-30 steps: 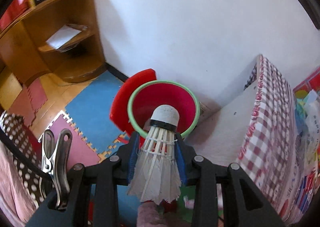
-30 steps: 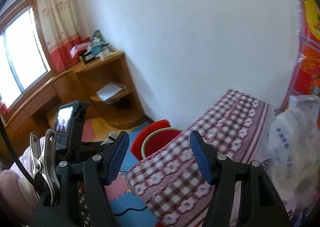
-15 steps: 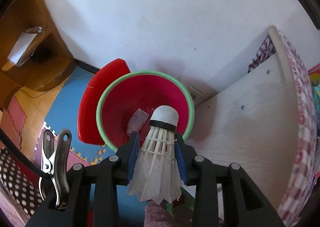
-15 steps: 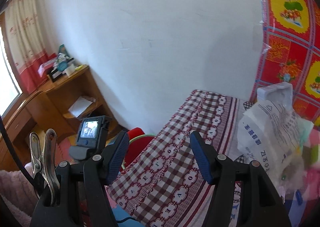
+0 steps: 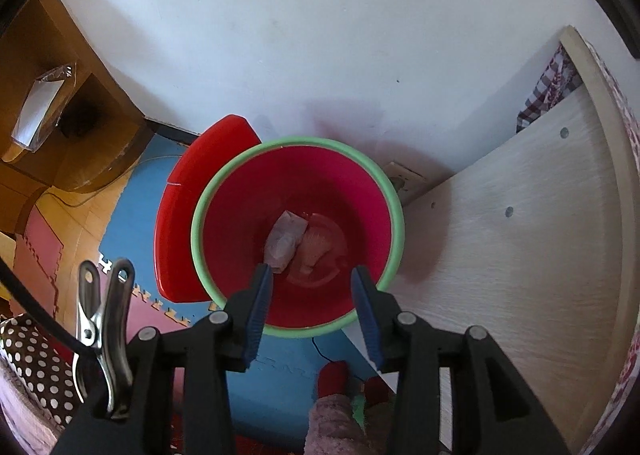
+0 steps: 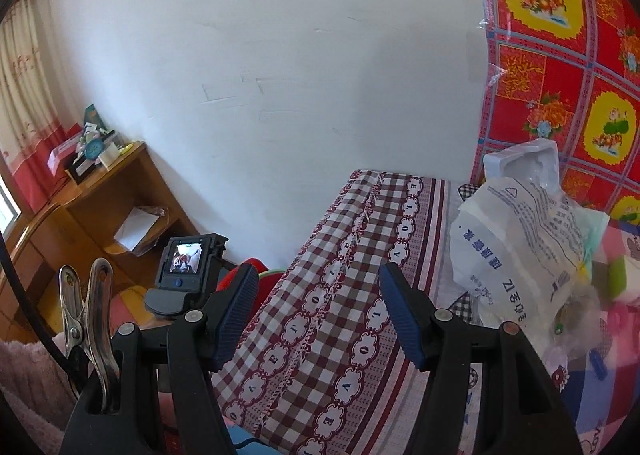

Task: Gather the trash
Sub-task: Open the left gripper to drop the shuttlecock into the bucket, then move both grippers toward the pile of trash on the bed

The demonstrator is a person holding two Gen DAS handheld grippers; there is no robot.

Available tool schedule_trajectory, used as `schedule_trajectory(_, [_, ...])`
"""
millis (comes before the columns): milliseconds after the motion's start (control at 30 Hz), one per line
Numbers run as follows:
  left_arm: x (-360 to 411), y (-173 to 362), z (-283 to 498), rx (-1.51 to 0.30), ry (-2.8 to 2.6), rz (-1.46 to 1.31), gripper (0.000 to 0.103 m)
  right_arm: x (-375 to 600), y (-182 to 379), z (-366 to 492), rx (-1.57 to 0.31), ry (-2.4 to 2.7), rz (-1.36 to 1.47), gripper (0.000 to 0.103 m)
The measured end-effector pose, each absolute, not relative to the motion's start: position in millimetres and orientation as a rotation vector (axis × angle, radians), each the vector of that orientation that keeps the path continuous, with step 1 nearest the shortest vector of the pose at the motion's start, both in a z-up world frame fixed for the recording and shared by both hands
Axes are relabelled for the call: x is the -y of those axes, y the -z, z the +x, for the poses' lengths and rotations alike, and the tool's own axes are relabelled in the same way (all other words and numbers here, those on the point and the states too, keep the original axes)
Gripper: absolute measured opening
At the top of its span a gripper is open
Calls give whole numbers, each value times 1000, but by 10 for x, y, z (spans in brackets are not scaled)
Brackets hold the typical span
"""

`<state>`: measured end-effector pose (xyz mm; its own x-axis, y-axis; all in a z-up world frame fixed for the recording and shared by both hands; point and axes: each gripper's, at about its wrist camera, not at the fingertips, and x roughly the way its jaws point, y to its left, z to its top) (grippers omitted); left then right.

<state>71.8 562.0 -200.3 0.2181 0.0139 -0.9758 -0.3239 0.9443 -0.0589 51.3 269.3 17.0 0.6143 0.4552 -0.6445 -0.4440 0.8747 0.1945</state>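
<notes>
Over the red bin, left gripper just opened, empty; right gripper open; bin contents blurry.

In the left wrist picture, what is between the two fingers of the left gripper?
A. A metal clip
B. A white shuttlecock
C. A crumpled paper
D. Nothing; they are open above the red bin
D: the left gripper has its jaws apart with nothing between them, and only the red bin shows below.
</notes>
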Motion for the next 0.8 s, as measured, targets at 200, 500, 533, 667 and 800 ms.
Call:
schedule_trajectory(200, [-5650, 1871, 572, -1316, -228, -293, 43, -2710, -155, 473, -750, -509, 26, 65])
schedule_trajectory(500, [-5823, 1555, 136, -1279, -263, -306, 43, -2668, -119, 398, -768, -504, 61, 65])
schedule_trajectory(533, [-5842, 1507, 80, -1274, -272, -306, 43, -2664, -120, 390, -768, -505, 64, 65])
schedule_trajectory(667, [-5879, 1340, -98, -1263, -294, -306, 43, -2649, -146, 335, -758, -518, 72, 65])
schedule_trajectory(800, [-5865, 1170, -248, -1245, -316, -294, 43, -2633, -175, 263, -749, -538, 74, 65])
